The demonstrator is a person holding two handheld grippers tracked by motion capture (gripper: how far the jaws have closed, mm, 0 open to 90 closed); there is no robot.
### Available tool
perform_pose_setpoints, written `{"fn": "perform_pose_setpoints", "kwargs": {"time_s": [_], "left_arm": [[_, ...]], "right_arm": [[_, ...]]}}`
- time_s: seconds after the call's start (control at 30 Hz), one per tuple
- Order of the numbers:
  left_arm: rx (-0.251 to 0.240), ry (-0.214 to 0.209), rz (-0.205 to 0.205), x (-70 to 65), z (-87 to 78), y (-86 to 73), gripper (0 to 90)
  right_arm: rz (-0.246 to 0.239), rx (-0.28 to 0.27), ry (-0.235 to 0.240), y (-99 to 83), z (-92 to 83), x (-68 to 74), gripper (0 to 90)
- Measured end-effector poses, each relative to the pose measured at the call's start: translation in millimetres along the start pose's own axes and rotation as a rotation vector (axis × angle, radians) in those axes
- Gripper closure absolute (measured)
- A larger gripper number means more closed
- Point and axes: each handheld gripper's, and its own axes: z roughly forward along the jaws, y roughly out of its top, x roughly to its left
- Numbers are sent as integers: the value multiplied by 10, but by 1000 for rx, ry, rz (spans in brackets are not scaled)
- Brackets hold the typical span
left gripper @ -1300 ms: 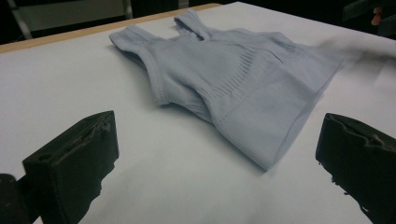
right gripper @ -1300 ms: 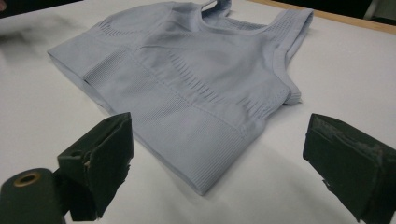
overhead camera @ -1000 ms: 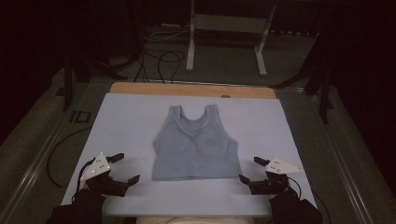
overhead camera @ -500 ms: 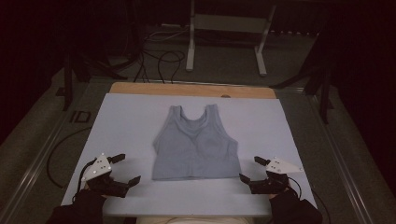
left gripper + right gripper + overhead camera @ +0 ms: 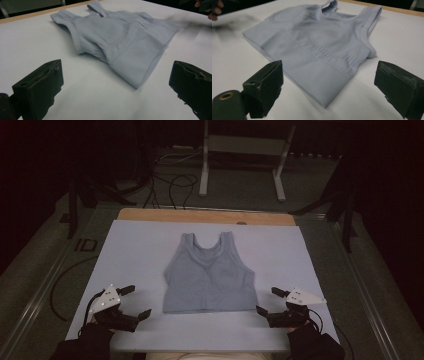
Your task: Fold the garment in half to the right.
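The white table [image 5: 150, 245] spreads out before me, and at its middle lies a pale blue-grey crop top [image 5: 210, 275] — flat, straps pointing away from me, hem toward me. My left gripper [image 5: 134, 301] rests just off the hem's left corner, jaws spread wide and holding nothing. My right gripper [image 5: 272, 301] sits near the right corner — likewise agape, apart from the cloth.

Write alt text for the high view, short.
A pale blue cropped tank top lies flat, straps away from the person, in the middle of a white-covered table. The left gripper and right gripper, jaws open, sit at either side of the hem, apart from the cloth. Beyond the table are a dark floor with cables and a metal stand.
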Motion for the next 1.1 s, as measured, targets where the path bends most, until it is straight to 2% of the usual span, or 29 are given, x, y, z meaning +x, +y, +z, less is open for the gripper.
{"fn": "perform_pose_setpoints", "kwargs": {"time_s": [0.13, 0.2, 0.23, 0.4, 0.43, 0.57, 0.6, 0.63, 0.67, 0.77, 0.8, 0.87, 1.0, 1.03, 1.1], "left_arm": [[-5, -8, 5, -42, -9, 53, 2], [-4, -8, 9, -49, -10, 65, 2], [-5, -10, 16, -64, -10, 86, 2], [4, -38, 45, -161, 29, 209, 2], [10, -48, 58, -188, 46, 257, 2], [29, -52, 75, -192, 75, 360, 2], [29, -52, 75, -192, 75, 360, 2], [26, -49, 76, -187, 85, 413, 2], [26, -49, 76, -187, 85, 413, 2], [35, -56, 89, -187, 123, 514, 2], [35, -56, 89, -187, 123, 514, 2], [41, -59, 95, -193, 152, 571, 2], [45, -64, 97, -197, 171, 611, 2], [47, -59, 98, -198, 183, 628, 2], [58, -54, 93, -193, 200, 638, 2]], "right_arm": [[3, 5, -17, 62, 5, 28, 86], [5, -2, -8, 94, 0, 42, 86], [-11, -8, -22, 163, 0, 66, 86], [-37, -16, -26, 331, 12, 76, 86], [-58, -18, -38, 448, 36, 77, 87], [-65, -34, -35, 661, 92, 59, 87], [-65, -34, -35, 661, 92, 59, 87], [-86, -37, -30, 788, 145, 62, 87], [-86, -37, -30, 788, 145, 62, 87], [-119, -39, -21, 976, 272, 63, 87], [-119, -39, -21, 976, 272, 63, 87], [-141, -33, -10, 1109, 395, 63, 87], [-151, -22, 8, 1230, 527, 59, 87], [-164, -17, 16, 1302, 624, 49, 87], [-155, -14, 32, 1367, 725, 48, 87]]}}
